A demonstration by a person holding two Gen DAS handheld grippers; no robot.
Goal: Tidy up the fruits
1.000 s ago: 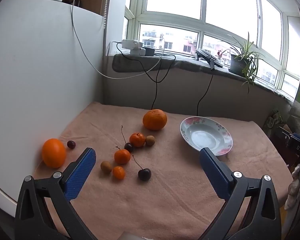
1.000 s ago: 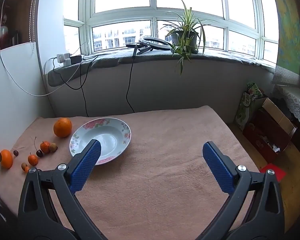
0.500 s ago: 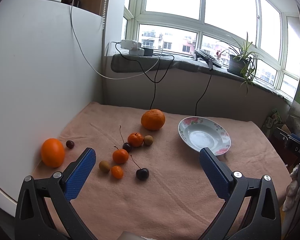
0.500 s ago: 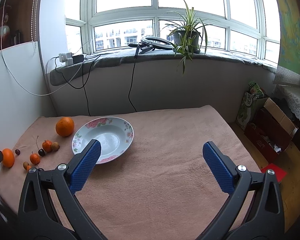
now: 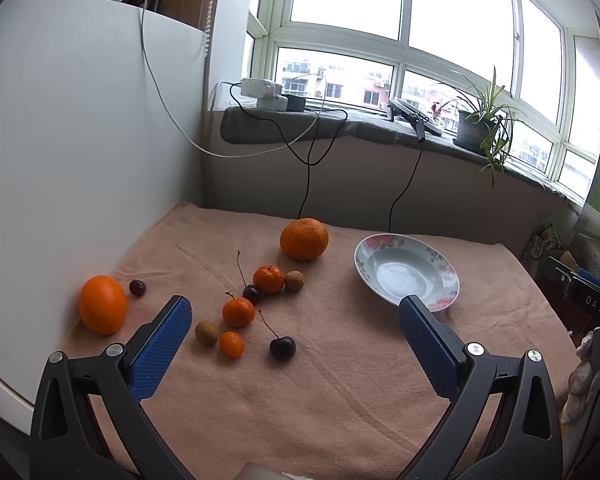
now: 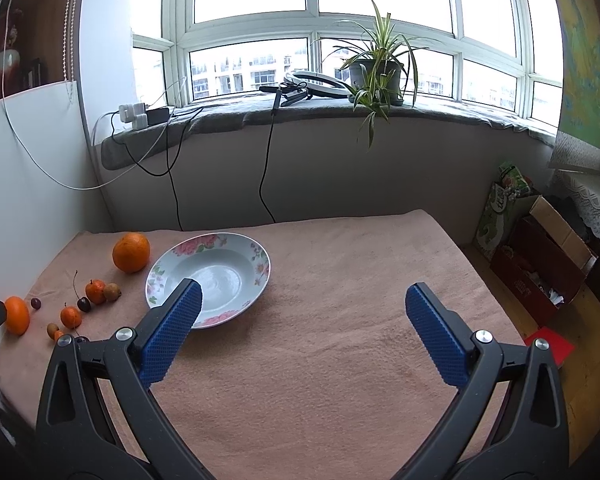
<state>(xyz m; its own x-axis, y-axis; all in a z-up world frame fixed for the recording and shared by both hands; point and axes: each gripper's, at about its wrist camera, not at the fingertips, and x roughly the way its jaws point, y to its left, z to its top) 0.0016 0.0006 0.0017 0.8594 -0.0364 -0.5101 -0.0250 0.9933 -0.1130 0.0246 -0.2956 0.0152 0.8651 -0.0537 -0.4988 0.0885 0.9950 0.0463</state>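
On a pink towel-covered table lie several fruits: a large orange (image 5: pixel 304 238) (image 6: pixel 131 251), an oval orange (image 5: pixel 102 309) (image 6: pixel 17 315) by the left wall, small tangerines (image 5: pixel 269 279) (image 5: pixel 238 311), dark cherries (image 5: pixel 282 347) (image 5: pixel 137 287) and small brown fruits (image 5: pixel 294 280). An empty floral plate (image 5: pixel 406 276) (image 6: pixel 210 276) sits right of them. My left gripper (image 5: pixel 294 318) is open above the near fruits, holding nothing. My right gripper (image 6: pixel 302 304) is open over bare towel right of the plate, its left finger (image 6: pixel 172 326) overlapping the plate's near rim in view.
A white panel (image 5: pixel 68 152) walls the table's left side. Cables (image 5: pixel 308 168) hang from the windowsill behind; a potted plant (image 6: pixel 376 70) stands on it. Boxes (image 6: pixel 540 252) lie on the floor beyond the table's right edge.
Both views have shifted slightly: the fruits sit a little left and higher in the left wrist view, and the plate has drifted right in the right wrist view. Both grippers stay open.
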